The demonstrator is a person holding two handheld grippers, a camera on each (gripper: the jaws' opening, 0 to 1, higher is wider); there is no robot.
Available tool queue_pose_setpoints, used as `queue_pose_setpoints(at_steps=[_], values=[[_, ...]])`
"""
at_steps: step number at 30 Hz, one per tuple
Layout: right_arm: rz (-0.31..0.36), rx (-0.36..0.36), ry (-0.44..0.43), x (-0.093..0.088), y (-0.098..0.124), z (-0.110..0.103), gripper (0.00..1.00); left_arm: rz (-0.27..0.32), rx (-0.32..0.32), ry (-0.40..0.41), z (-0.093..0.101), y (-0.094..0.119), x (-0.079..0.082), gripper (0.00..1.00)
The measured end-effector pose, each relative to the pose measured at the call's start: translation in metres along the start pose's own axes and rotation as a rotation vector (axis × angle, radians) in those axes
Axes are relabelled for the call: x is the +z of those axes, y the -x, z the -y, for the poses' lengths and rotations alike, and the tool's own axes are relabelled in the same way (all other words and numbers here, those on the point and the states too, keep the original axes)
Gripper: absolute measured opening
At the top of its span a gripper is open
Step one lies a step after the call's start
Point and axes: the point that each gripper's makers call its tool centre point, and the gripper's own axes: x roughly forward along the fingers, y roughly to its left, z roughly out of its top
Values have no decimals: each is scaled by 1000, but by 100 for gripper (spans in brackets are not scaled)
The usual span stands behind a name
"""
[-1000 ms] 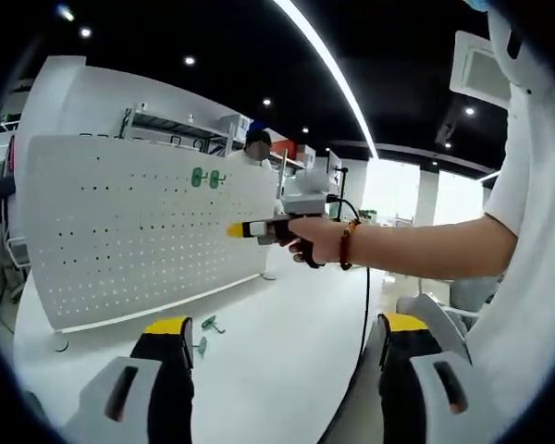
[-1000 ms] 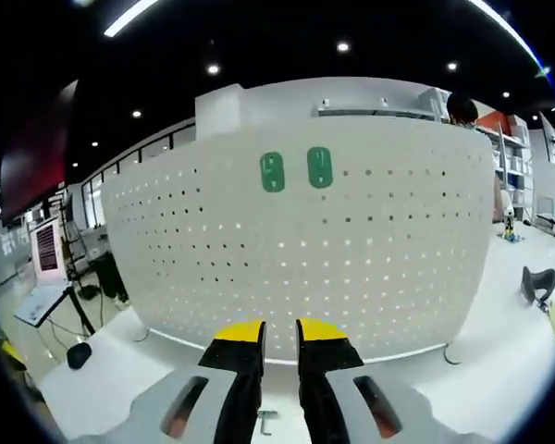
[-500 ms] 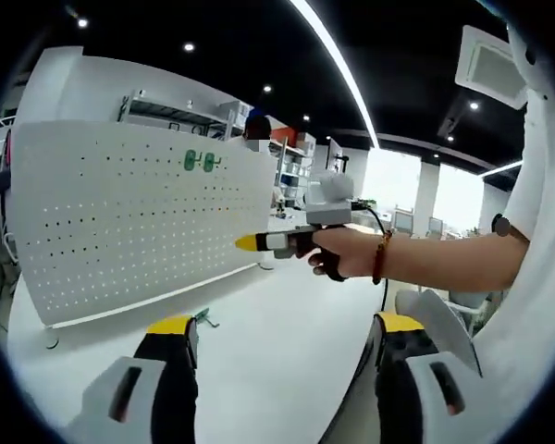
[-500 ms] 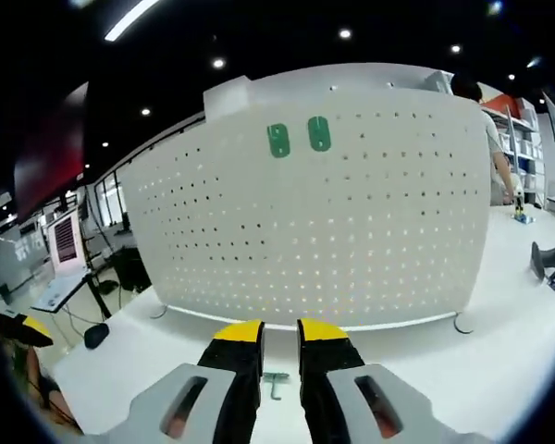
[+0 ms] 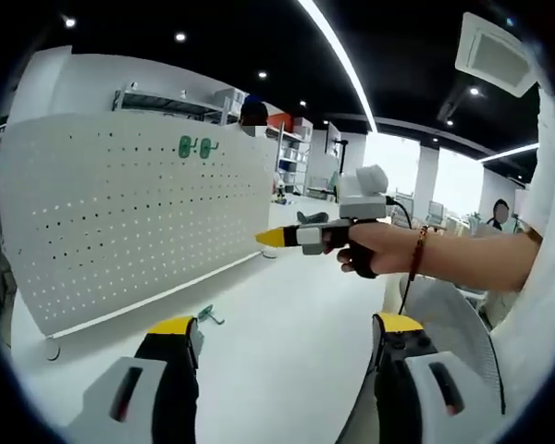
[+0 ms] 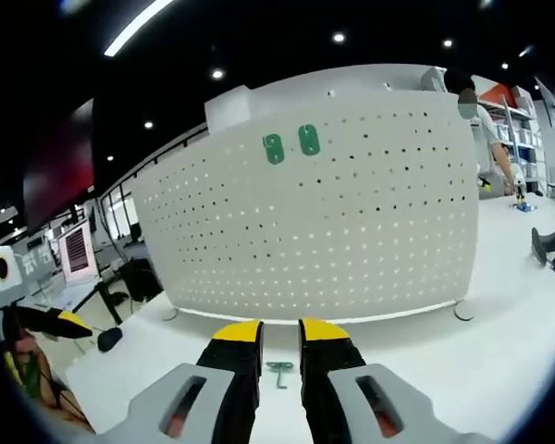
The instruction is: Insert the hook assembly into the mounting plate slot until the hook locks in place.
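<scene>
A white perforated mounting plate (image 5: pixel 120 222) (image 6: pixel 351 213) stands upright on the white table. Two green hook pieces (image 5: pixel 196 146) (image 6: pixel 291 144) sit side by side near its top edge. Another green hook (image 6: pixel 279 372) (image 5: pixel 206 317) lies flat on the table in front of the plate. My right gripper (image 6: pixel 279 333) hovers above that loose hook, jaws shut with nothing between them; it also shows as a yellow-tipped tool in a hand (image 5: pixel 287 237). My left gripper (image 5: pixel 287 326) is wide open and empty, low over the table.
A person (image 6: pixel 472 102) stands behind the plate's right end. A black object (image 6: pixel 548 248) lies at the table's right side and a small dark one (image 6: pixel 109 339) at its left. The left gripper's yellow tip (image 6: pixel 69 321) enters at the left edge. Shelves stand behind.
The right gripper has pulled back from the plate, to the right in the left gripper view. The loose hook on the table has come further into the right gripper view.
</scene>
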Motion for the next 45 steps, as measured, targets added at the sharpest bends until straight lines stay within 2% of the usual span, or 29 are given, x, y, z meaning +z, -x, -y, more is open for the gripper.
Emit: queue_pose_setpoints(at_steps=[8,27,36,41,45], values=[[-3,15,5,-5,7,1,15,-47,6,-18,-14,-9,-9,79],[-27,43,-11,-25,17,-8,15,-116,13,-47,-33,-31,-17,77],[-28,34,-31,-28,22,-6,15,-166,12,-63,-40,-42,-25,74],[-30,13,11,-30,26,-5,15,-181,12,-66,-45,-47,-26,72],[-34,13,-4,-33,26,-6,15,-207,11,-82,-50,-52,-29,70]])
